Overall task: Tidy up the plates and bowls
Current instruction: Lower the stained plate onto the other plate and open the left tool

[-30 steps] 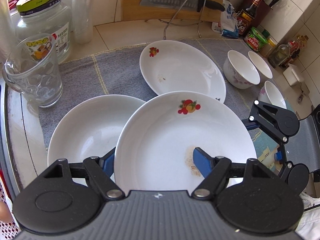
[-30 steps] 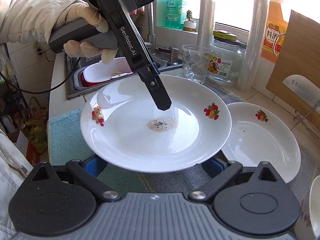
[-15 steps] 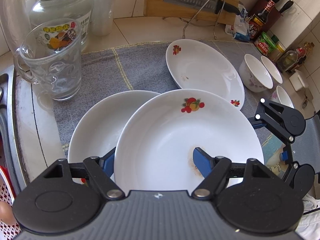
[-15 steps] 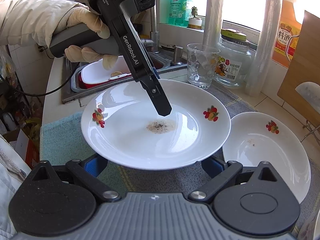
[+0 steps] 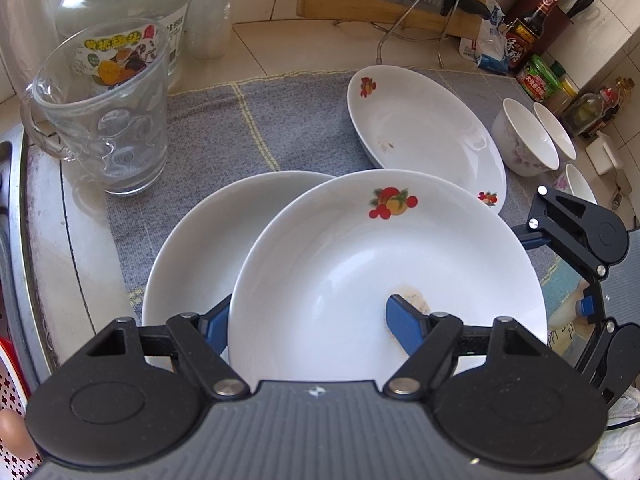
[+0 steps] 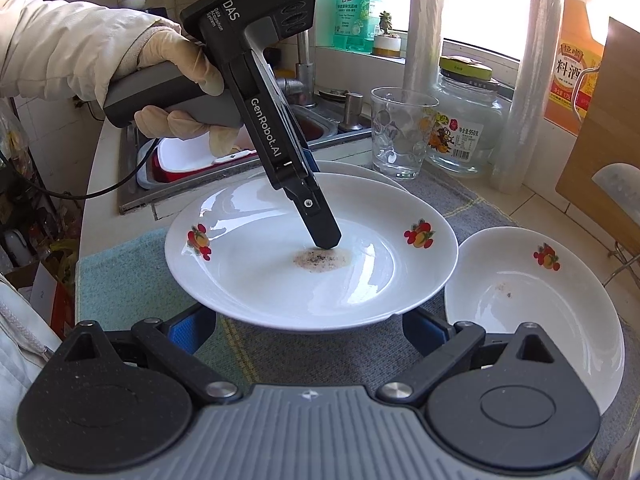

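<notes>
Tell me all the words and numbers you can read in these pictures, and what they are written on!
"DAS" and "GenRobot.AI": on the black left gripper.
"Data Acquisition System": tiny print beside "DAS", just readable.
"料酒": on the orange bottle.
"950": on the glass jar label; the rest is too small.
"OPEN": on the jar's lid band, left wrist view.
Green soap bottle, dark sauce bottle, green can: print too small or blurred.

The white ceramic plate with fruit decals (image 5: 360,264) hides much of the plain white plate (image 5: 200,240) beneath and one blue gripper finger's (image 5: 218,326) tip.
</notes>
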Demonstrator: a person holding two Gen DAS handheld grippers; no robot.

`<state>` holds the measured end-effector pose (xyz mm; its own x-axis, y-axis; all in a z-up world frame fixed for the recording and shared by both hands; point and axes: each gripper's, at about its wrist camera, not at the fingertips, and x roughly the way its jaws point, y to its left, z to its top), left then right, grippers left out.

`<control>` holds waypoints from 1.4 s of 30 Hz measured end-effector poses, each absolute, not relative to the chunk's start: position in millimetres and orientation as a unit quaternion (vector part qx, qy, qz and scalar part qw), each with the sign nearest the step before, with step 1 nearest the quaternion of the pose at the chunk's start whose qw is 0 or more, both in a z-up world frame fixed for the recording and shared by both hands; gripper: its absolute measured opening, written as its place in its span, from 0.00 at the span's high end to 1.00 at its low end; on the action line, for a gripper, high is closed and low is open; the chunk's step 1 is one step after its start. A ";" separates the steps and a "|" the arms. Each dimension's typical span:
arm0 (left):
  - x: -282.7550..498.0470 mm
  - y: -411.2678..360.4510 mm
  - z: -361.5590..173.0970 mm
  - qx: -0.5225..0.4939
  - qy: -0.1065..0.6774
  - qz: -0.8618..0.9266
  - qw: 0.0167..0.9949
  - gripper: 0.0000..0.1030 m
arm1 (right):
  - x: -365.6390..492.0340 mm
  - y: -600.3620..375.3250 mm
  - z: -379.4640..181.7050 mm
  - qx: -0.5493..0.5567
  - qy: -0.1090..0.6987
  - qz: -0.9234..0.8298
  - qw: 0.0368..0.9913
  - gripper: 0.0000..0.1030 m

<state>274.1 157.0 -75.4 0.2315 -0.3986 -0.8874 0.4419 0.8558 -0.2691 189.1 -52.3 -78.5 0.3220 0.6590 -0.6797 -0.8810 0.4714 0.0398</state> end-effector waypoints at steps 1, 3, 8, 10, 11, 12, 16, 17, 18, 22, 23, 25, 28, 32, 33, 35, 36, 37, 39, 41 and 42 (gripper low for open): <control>274.3 157.1 -75.5 0.020 0.560 -0.267 0.784 0.25 | 189.2 -52.5 -78.3 -0.171 0.322 0.485 0.795 0.01; 275.7 157.6 -75.4 0.023 0.561 -0.265 0.784 0.25 | 188.9 -53.1 -77.7 -0.170 0.320 0.485 0.796 0.01; 278.0 159.1 -75.4 0.028 0.566 -0.259 0.782 0.25 | 189.5 -52.4 -77.7 -0.164 0.319 0.487 0.796 0.01; 278.5 160.6 -76.5 0.025 0.569 -0.254 0.782 0.24 | 189.7 -52.0 -77.9 -0.163 0.319 0.488 0.796 0.01; 278.5 161.0 -77.3 0.026 0.570 -0.252 0.781 0.24 | 190.1 -51.6 -78.0 -0.162 0.319 0.489 0.796 0.01; 278.5 161.6 -77.9 0.026 0.571 -0.250 0.781 0.24 | 190.5 -51.1 -78.1 -0.160 0.319 0.489 0.796 0.01; 278.6 163.9 -80.2 0.024 0.575 -0.245 0.781 0.23 | 191.9 -50.3 -78.4 -0.157 0.319 0.491 0.795 0.01; 278.2 163.9 -80.0 0.025 0.575 -0.244 0.781 0.23 | 192.0 -50.3 -78.5 -0.156 0.319 0.492 0.795 0.01; 278.6 163.9 -79.8 0.026 0.576 -0.243 0.780 0.23 | 192.3 -50.0 -78.6 -0.156 0.319 0.492 0.795 0.01; 279.2 162.9 -79.2 0.031 0.579 -0.238 0.779 0.23 | 193.0 -49.7 -79.0 -0.154 0.318 0.494 0.794 0.01; 279.7 162.8 -79.1 0.033 0.580 -0.237 0.779 0.23 | 193.0 -49.6 -79.0 -0.153 0.318 0.494 0.794 0.01; 280.1 162.8 -78.9 0.034 0.580 -0.236 0.779 0.21 | 193.2 -49.7 -78.9 -0.151 0.318 0.495 0.794 0.01; 282.2 165.1 -78.4 0.026 0.580 -0.234 0.780 0.21 | 193.5 -50.7 -79.2 -0.148 0.318 0.496 0.795 0.01; 283.4 168.2 -75.7 0.022 0.576 -0.227 0.785 0.20 | 192.6 -51.1 -79.3 -0.145 0.317 0.496 0.795 0.01; 283.4 168.9 -75.6 0.020 0.576 -0.227 0.785 0.20 | 192.3 -50.9 -79.1 -0.145 0.317 0.497 0.795 0.01; 283.0 170.1 -75.5 0.017 0.576 -0.226 0.785 0.20 | 192.1 -51.2 -79.2 -0.144 0.317 0.497 0.795 0.01; 282.7 170.4 -75.2 0.015 0.576 -0.225 0.786 0.20 | 192.1 -51.4 -79.5 -0.144 0.317 0.497 0.795 0.01; 282.3 170.5 -74.6 0.015 0.575 -0.222 0.787 0.20 | 192.1 -51.6 -79.5 -0.143 0.316 0.497 0.795 0.01; 281.5 171.6 -72.8 0.016 0.572 -0.219 0.790 0.20 | 192.8 -51.2 -79.2 -0.141 0.316 0.498 0.795 0.01; 281.0 174.5 -70.6 0.012 0.570 -0.219 0.792 0.20 | 192.5 -50.2 -79.4 -0.144 0.316 0.498 0.795 0.01; 280.9 175.4 -69.7 0.012 0.570 -0.220 0.792 0.20 | 192.7 -50.0 -79.6 -0.143 0.316 0.498 0.795 0.01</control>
<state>280.9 175.4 -69.7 0.2548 -0.3339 -0.9075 0.3618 0.9033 -0.2307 192.7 -50.0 -79.6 0.3044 0.7010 -0.6449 -0.8821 0.4630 0.0869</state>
